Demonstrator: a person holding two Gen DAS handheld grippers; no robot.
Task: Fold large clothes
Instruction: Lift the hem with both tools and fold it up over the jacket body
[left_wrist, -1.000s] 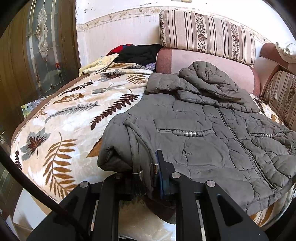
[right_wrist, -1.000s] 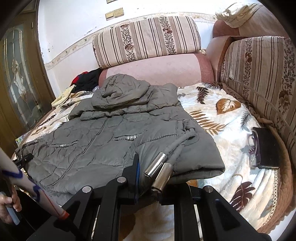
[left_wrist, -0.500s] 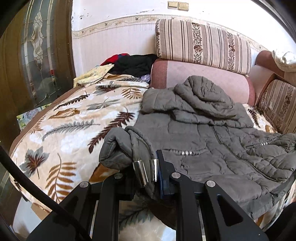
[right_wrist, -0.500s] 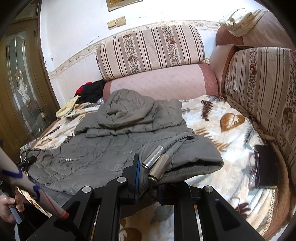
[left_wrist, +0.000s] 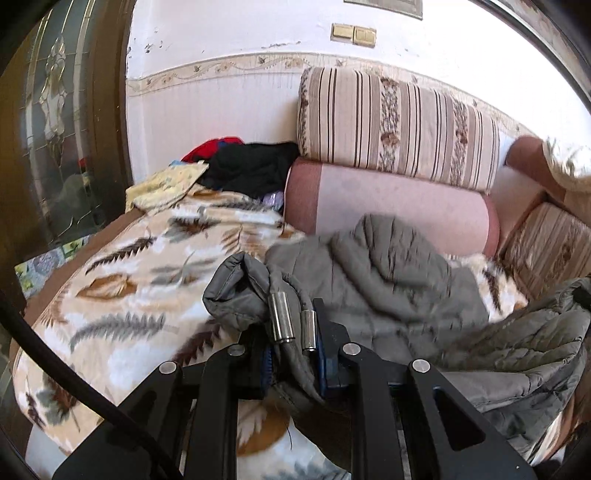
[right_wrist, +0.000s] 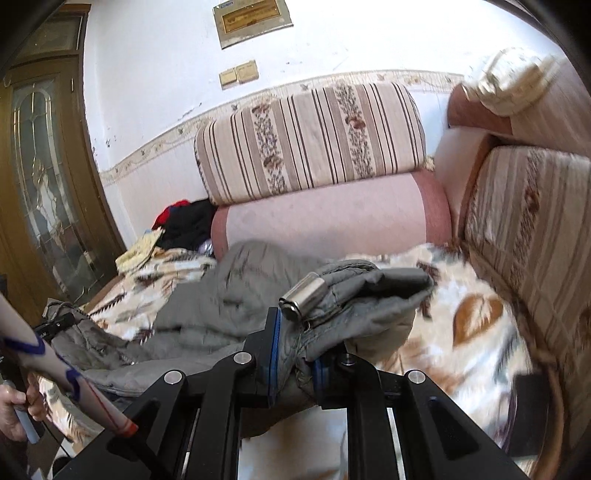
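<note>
Padding makes this grey jacket (left_wrist: 391, 280) bulky and soft: it sags, puffs and springs back, so I judge any fold will want to be pressed flat and held a moment or it will creep open. It looks light for its bulk, but the smooth quilted shell is likely slippery, and a shallow pinch could slide off.

It lies on the leaf-patterned blanket (left_wrist: 122, 295) covering the sofa, its hood end toward the pink bolster (left_wrist: 388, 206), with its near edge lifted off the blanket at both corners. The left gripper (left_wrist: 293, 354) has its jaws pressed together on a bunched corner of the hem, the cloth running down between the blue pads, and two metal cord ends (left_wrist: 280, 319) lie just above the jaws. The right gripper (right_wrist: 293, 354) pinches the other hem corner the same way, with one metal cord end (right_wrist: 304, 297) resting on the fabric right by the pad.

The hem corners seem the right hold, since the stitched edge gives the pads something thick to bite. The cord tips are hard and round; if one slips between the pads the grip on the cloth could weaken. A deep bite on the seam, clear of the tips, looks safest.
</note>
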